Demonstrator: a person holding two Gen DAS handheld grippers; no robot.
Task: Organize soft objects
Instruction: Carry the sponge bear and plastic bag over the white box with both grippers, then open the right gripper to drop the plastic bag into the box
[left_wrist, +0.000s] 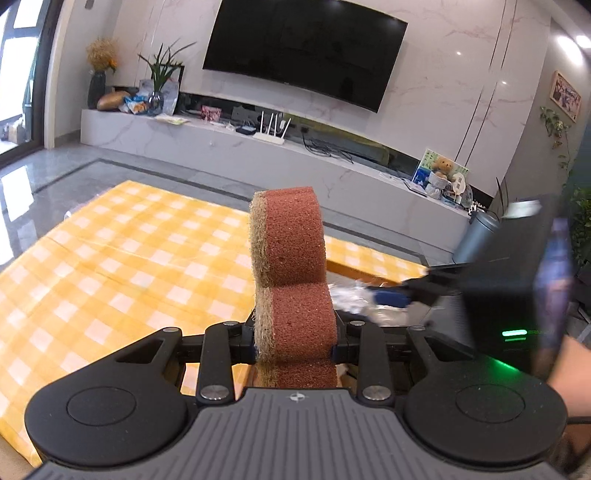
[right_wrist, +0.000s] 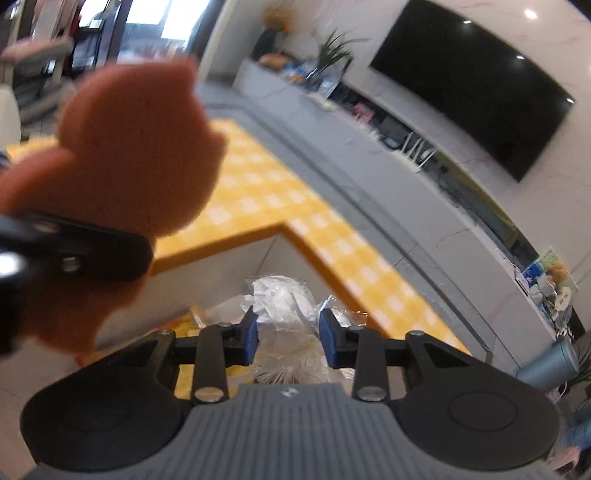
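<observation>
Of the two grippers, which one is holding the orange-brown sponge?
The left gripper clamps the sponge, which stands upright between its pads. The right gripper has only a crumpled clear plastic bag between its fingers.

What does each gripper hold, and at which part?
Left gripper: the sponge, pinched near its lower end. Right gripper: crinkled clear plastic between its fingers.

A wall-mounted television (left_wrist: 306, 51) hangs above a long marble console (left_wrist: 258, 147) carrying a white router (left_wrist: 271, 129), potted plant (left_wrist: 160, 74) and teddy bear (left_wrist: 441, 168).
</observation>
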